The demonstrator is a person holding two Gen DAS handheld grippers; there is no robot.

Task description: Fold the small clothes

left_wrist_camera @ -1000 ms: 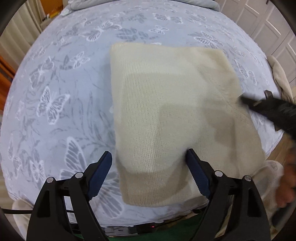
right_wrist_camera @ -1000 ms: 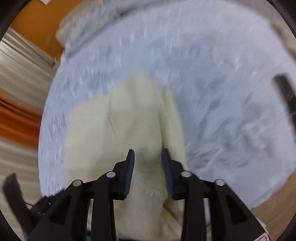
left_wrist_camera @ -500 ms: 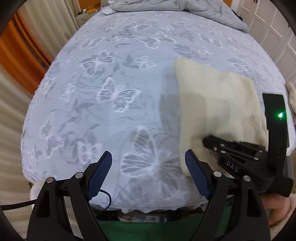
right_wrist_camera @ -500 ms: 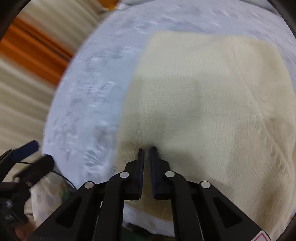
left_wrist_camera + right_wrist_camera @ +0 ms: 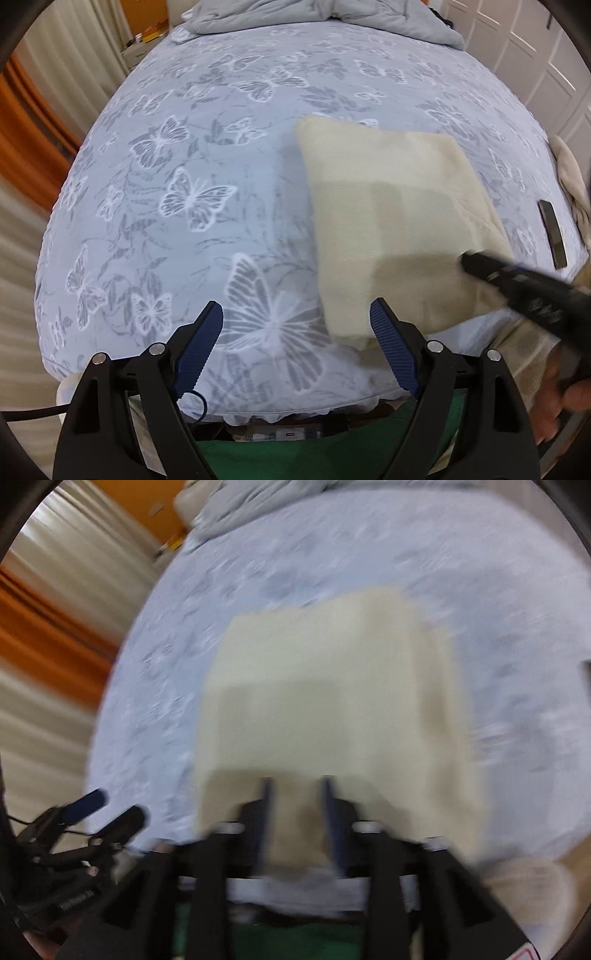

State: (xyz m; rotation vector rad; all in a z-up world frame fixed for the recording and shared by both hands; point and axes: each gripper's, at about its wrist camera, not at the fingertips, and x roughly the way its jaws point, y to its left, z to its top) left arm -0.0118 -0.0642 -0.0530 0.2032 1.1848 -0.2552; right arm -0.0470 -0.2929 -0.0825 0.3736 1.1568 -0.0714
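Note:
A folded cream knit garment (image 5: 395,221) lies flat on the butterfly-print bedsheet (image 5: 192,155), near the bed's front right. My left gripper (image 5: 295,332) is open and empty, held above the sheet just left of the garment's near corner. My right gripper (image 5: 295,794) shows blurred in its own view, its jaws apart over the garment's (image 5: 332,686) near edge with nothing between them. In the left wrist view it (image 5: 476,264) reaches in from the right over the garment's right side.
A grey duvet (image 5: 332,14) is bunched at the head of the bed. A dark flat device (image 5: 552,232) lies near the right edge, with another pale cloth (image 5: 570,177) beyond it. White cupboard doors (image 5: 535,55) stand right, curtains (image 5: 22,110) left.
My right gripper was shut at the garment's near edge and has opened and drawn back. My left gripper has swung back towards the garment. The garment lies flat.

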